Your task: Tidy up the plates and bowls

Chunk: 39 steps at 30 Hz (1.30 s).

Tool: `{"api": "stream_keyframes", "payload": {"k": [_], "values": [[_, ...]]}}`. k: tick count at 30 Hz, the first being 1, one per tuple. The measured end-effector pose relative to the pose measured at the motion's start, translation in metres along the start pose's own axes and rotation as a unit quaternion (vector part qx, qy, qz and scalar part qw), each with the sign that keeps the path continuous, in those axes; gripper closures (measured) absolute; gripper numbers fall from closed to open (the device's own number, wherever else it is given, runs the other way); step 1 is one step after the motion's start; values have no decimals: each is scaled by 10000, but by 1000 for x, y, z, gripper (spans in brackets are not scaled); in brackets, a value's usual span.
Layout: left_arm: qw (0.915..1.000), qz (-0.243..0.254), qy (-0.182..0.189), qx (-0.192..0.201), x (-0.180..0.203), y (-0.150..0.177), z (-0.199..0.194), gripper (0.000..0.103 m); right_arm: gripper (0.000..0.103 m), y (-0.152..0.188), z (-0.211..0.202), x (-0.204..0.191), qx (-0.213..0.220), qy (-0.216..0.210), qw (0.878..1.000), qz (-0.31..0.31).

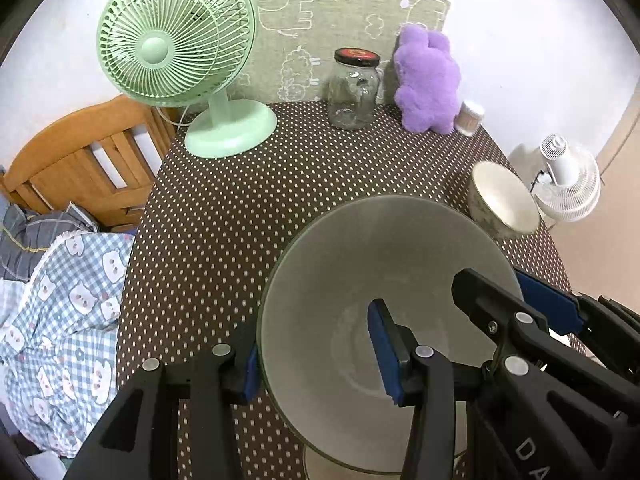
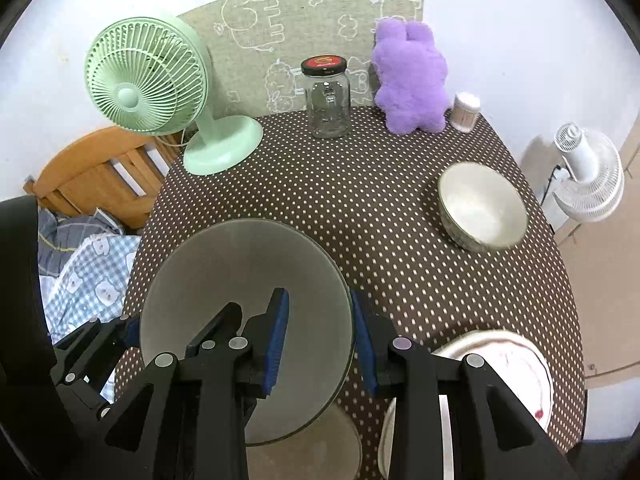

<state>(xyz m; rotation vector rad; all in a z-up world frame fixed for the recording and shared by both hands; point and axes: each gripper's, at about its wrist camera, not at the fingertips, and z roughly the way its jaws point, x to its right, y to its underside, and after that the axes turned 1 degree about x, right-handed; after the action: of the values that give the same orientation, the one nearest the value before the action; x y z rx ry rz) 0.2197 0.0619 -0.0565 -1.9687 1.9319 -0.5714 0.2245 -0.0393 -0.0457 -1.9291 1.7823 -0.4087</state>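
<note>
A large grey bowl (image 1: pixel 360 260) (image 2: pixel 240 264) hangs above the brown dotted tablecloth (image 2: pixel 360 208), held from both sides. My left gripper (image 1: pixel 318 360) is shut on its left wall, one blue pad outside and one inside. My right gripper (image 2: pixel 320 340) is shut on the opposite wall the same way. Each gripper also shows in the other view: the right gripper (image 1: pixel 516 292) and the left gripper (image 2: pixel 176 326). A small cream bowl (image 2: pixel 480 208) (image 1: pixel 504 200) stands at the table's right edge. A white plate with red marks (image 2: pixel 520 368) lies at the near right. A grey dish (image 2: pixel 316 440) lies partly hidden under the held bowl.
Along the table's far edge stand a green fan (image 1: pixel 176 40), a glass jar with a black lid (image 1: pixel 354 92), a purple plush toy (image 1: pixel 426 80) and a small cotton-swab tub (image 1: pixel 470 118). A wooden chair (image 1: pixel 80 160) and bedding (image 1: pixel 68 300) lie left; a white fan (image 2: pixel 588 176) stands on the floor right.
</note>
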Motion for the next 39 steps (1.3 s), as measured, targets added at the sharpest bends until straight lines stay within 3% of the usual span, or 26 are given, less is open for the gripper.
{"api": "stream_keyframes", "payload": {"k": [8, 20, 28, 39], "values": [[9999, 114, 11, -71, 3, 32, -12, 57, 67, 35, -17, 1, -57, 18, 10000, 20], [9980, 92, 85, -625, 4, 70, 13, 57, 67, 79, 7, 5, -581, 98, 9981, 185], [9967, 79, 133, -795, 6, 78, 24, 57, 67, 88, 20, 7, -760, 141, 9967, 239], [9976, 121, 113, -669, 8, 76, 30, 57, 68, 86, 26, 7, -693, 205, 9972, 200]]}}
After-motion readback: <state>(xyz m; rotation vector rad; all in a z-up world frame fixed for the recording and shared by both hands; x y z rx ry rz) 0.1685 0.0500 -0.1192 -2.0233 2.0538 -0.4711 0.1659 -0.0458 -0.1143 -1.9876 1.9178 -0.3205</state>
